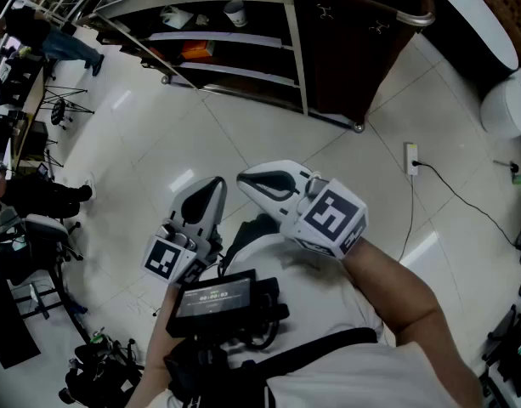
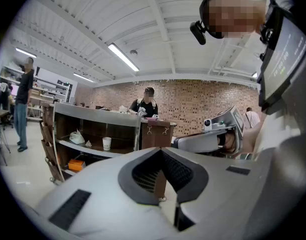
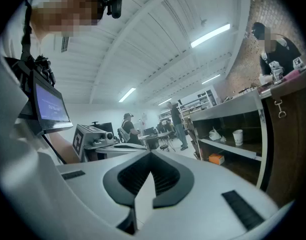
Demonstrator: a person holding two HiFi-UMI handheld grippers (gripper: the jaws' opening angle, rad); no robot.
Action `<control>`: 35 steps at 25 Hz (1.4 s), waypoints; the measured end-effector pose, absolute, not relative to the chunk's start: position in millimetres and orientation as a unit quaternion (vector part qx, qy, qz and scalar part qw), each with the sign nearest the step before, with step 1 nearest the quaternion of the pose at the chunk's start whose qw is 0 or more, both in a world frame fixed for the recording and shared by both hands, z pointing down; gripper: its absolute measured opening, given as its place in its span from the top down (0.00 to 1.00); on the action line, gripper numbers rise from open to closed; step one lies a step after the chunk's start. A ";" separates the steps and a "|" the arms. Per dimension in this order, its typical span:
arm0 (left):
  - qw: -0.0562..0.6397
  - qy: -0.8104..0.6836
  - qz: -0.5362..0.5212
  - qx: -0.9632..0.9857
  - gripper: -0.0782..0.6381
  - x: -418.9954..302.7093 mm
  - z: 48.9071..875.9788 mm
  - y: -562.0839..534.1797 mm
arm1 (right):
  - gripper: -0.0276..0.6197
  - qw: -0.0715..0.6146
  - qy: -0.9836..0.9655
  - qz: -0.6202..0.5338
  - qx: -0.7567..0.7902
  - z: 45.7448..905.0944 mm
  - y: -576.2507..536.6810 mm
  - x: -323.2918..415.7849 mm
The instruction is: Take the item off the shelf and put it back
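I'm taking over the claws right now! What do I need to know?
Left claw: shut, empty, far from the shelf.
Right claw: shut, empty, close beside the left one.
Things: a white cup and a crumpled white bag sit on one level of the shelf. An orange box sits one level lower.
Done: nothing is held. I cannot tell whether an item has already been taken off and put back.
Left: if it hasn't, go up to the shelf, take one item off, then set it back.
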State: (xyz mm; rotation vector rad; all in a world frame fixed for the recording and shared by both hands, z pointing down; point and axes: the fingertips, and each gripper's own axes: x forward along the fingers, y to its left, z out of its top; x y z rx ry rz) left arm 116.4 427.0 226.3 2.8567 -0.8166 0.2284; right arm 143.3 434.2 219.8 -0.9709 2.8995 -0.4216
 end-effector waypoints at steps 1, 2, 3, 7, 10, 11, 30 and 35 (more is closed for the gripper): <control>0.080 -0.273 0.076 0.956 0.88 117.6 226.3 425.9 | 0.95 0.027 0.939 -0.138 -0.314 220.0 433.6 144.2; 0.079 -0.273 0.076 0.956 0.88 118.8 226.3 424.8 | 0.95 0.027 0.939 -0.139 -0.313 220.1 432.7 145.4; 0.078 -0.273 0.077 0.956 0.88 120.3 226.1 423.7 | 0.95 0.028 0.939 -0.138 -0.314 220.3 431.7 146.8; 0.073 -0.273 0.079 0.956 0.88 128.4 222.4 419.3 | 0.95 0.032 0.940 -0.134 -0.313 219.0 428.0 154.1; 0.069 -0.274 0.081 0.956 0.88 132.9 218.8 414.6 | 0.95 0.035 0.940 -0.133 -0.311 217.1 424.3 158.1; 0.069 -0.275 0.081 0.956 0.88 134.0 217.9 412.8 | 0.95 0.035 0.940 -0.133 -0.311 217.1 422.5 159.4; 0.090 -0.270 0.075 0.956 0.88 106.3 229.1 296.4 | 0.95 0.016 0.925 -0.146 -0.349 231.9 317.8 151.7; 0.100 -0.254 0.074 0.959 0.88 95.3 226.5 226.8 | 0.95 0.001 0.917 -0.151 -0.368 231.9 253.5 140.4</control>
